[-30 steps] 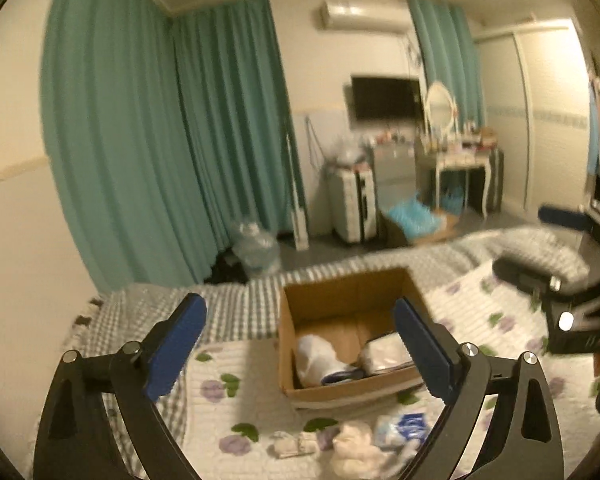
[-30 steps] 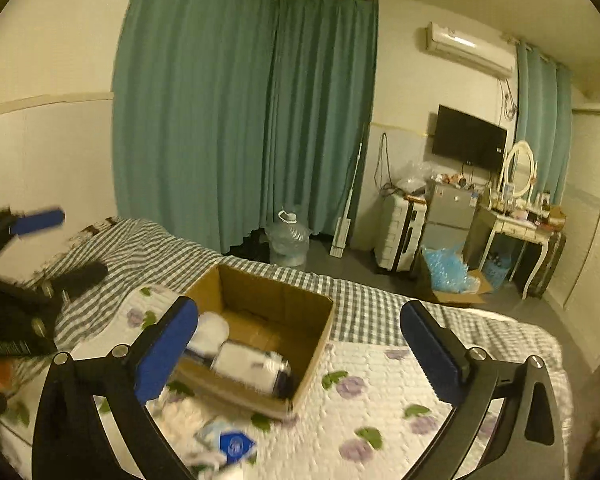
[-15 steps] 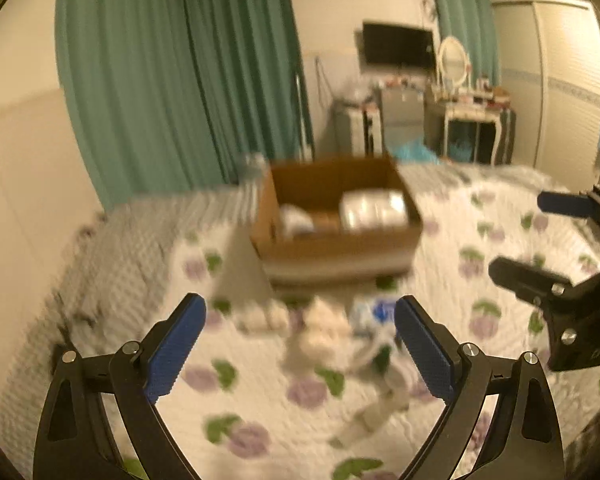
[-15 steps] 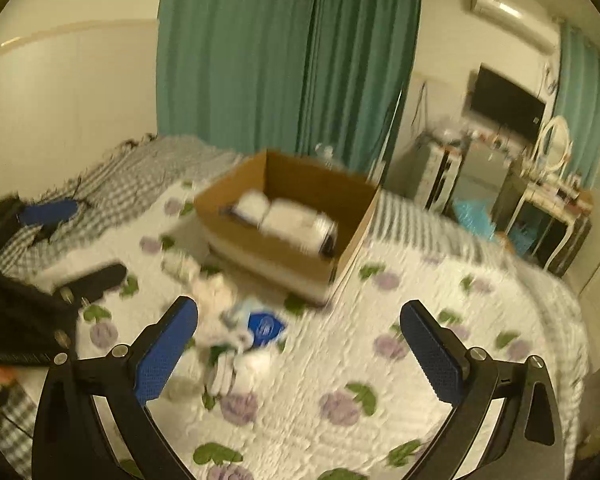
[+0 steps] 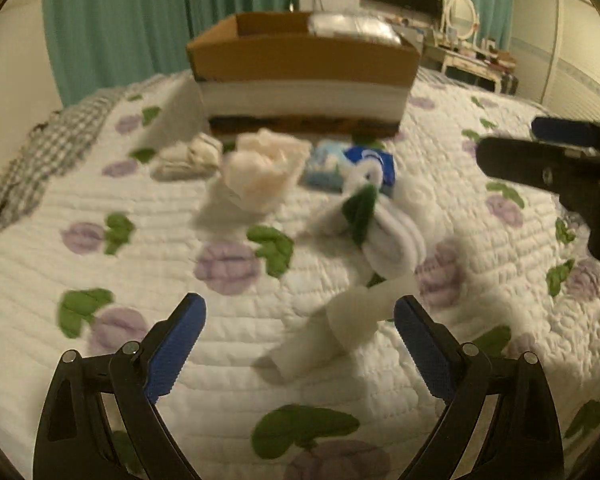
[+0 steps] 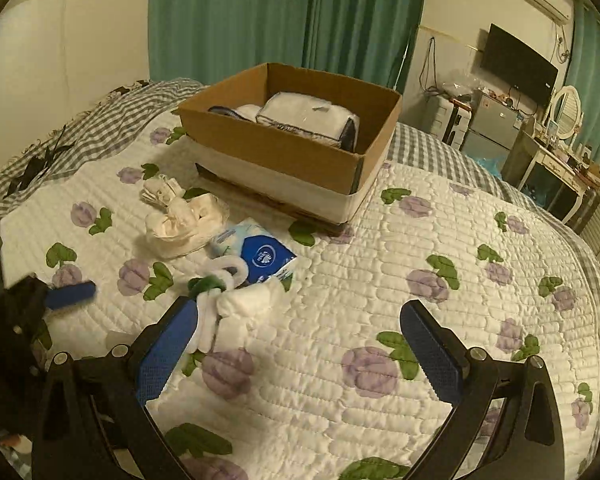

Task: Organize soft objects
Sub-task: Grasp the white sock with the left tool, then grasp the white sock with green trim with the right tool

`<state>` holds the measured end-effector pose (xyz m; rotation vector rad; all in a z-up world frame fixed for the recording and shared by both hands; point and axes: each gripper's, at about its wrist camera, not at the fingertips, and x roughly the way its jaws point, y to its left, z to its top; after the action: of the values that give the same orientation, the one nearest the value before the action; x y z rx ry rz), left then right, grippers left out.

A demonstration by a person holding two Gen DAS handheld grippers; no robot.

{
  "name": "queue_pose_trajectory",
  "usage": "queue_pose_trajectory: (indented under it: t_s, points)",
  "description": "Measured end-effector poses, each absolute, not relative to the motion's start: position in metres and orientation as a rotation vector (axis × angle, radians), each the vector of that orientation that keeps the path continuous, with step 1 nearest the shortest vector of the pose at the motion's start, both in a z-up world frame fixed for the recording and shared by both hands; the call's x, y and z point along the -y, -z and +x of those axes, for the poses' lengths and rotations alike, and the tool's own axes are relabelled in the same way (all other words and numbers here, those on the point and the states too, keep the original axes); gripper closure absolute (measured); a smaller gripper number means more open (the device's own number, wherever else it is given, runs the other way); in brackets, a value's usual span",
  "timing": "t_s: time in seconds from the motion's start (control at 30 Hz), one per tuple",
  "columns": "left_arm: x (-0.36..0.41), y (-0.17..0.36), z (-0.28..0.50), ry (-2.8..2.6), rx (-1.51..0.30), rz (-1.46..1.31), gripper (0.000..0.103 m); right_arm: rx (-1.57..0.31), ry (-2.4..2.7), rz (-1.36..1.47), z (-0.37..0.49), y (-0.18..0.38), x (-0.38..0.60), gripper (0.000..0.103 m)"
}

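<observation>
Both grippers are dropping from a room-level view toward the bed. Left gripper is hovering with jaws spread around a white rolled sock, which is lying on the quilt; right gripper is also spread, holding nothing. Looking soft and light, the sock is probably best pinched mid-roll (it will squash, not slip). Beyond are lying a white-green bundle, a cream cloth wad and a blue tissue pack. Farthest, the cardboard box is holding a clear-wrapped white pack and other pieces.
</observation>
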<state>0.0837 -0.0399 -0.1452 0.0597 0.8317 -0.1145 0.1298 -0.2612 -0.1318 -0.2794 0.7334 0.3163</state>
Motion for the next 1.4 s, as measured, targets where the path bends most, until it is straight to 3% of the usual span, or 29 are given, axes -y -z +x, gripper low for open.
queue_pose_trajectory:
  t_s: [0.2, 0.23, 0.37, 0.43, 0.47, 0.7, 1.07, 1.4]
  points:
    - [0.051, 0.167, 0.092, 0.172, -0.886, 0.071, 0.011, -0.763, -0.29, -0.284, 0.13, 0.142, 0.257, 0.001]
    - [0.053, 0.169, 0.092, 0.172, -0.887, 0.08, 0.022, -0.764, -0.287, -0.282, 0.13, 0.143, 0.257, 0.001]
    - [0.06, 0.169, 0.092, 0.212, -0.871, 0.107, 0.044, -0.77, -0.265, -0.262, 0.129, 0.144, 0.259, 0.001]
    - [0.061, 0.169, 0.092, 0.234, -0.87, 0.106, 0.065, -0.771, -0.254, -0.261, 0.129, 0.146, 0.26, 0.001]
    - [0.062, 0.169, 0.09, 0.25, -0.869, 0.107, 0.07, -0.772, -0.248, -0.26, 0.129, 0.147, 0.26, 0.001]
    - [0.062, 0.158, 0.08, 0.31, -0.857, 0.102, 0.072, -0.755, -0.224, -0.248, 0.128, 0.147, 0.262, 0.001]
    - [0.0, 0.126, 0.104, 0.089, -0.787, 0.062, 0.072, -0.708, -0.319, -0.399, 0.125, 0.155, 0.209, 0.002]
    - [-0.037, 0.124, 0.12, 0.046, -0.788, -0.038, 0.072, -0.813, -0.427, -0.418, 0.151, 0.185, 0.168, 0.027]
